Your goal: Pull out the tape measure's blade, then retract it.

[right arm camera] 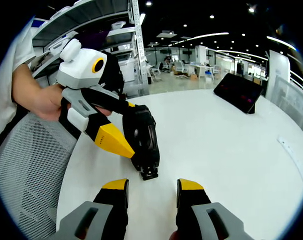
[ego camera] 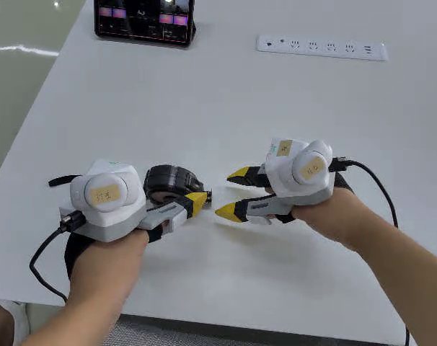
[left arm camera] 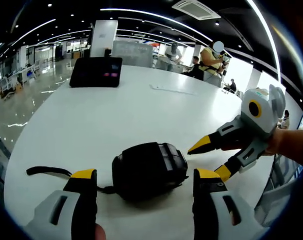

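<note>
My open left tool [left arm camera: 145,175] straddles the tape measure [ego camera: 171,180], likely hard-cased and slick; my open right tool [right arm camera: 152,184] should pinch its small blade tab [right arm camera: 149,174].

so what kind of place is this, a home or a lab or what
Most likely an open-plan office or lab floor, not a home: a long white table carrying a power strip and a tablet, with metal shelving and other people at desks behind.

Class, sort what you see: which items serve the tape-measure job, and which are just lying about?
Job: black round-cased tape measure; left yellow-tipped gripper; right yellow-tipped gripper.
Lying about: dark tablet with lit screen; white plastic power strip.
</note>
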A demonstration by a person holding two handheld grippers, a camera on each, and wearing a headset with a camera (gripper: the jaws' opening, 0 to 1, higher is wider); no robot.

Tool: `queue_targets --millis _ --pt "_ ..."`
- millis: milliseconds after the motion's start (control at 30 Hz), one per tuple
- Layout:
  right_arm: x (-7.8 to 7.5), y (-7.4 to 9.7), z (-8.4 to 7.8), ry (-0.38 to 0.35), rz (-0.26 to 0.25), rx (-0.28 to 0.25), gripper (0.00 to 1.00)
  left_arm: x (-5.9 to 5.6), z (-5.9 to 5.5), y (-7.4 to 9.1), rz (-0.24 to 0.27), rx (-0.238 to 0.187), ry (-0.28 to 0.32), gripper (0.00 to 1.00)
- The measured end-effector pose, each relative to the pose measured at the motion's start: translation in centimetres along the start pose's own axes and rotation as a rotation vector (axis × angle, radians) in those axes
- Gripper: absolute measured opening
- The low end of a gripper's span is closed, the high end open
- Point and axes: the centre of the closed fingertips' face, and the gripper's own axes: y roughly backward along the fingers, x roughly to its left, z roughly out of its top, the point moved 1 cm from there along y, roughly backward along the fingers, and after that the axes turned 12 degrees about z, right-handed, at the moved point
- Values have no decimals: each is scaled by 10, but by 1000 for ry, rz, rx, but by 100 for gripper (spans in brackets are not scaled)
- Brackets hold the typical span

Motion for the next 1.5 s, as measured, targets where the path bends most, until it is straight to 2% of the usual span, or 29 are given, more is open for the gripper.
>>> queue_targets --millis 200,233,267,600,833,900,1000,1200,1500 --pt "2 6 4 0 -11 -13 37 -3 1 2 -14 -4 -13 77" --pt "3 7 3 -1 -15 -12 38 -5 0 3 -21 -10 -49 78" --pt "3 8 3 -5 -18 -12 39 -6 0 3 -26 -9 -56 78" --pt "1 27 -2 -36 -85 -35 52 -3 1 7 -45 -25 -109 82" --pt "6 36 -5 -47 -115 -42 55 -2 4 14 -62 -38 -166 83" --pt "8 38 -8 -52 -118 -30 55 -2 4 15 -66 -42 -191 83" --pt "11 43 -11 -50 -138 -14 57 -1 4 19 -78 -42 -195 80" --pt "14 54 -10 -57 -172 -33 61 -3 5 25 -91 -49 -228 80" --pt "17 67 -13 -68 -206 -48 65 -2 8 31 -126 -64 -267 85"
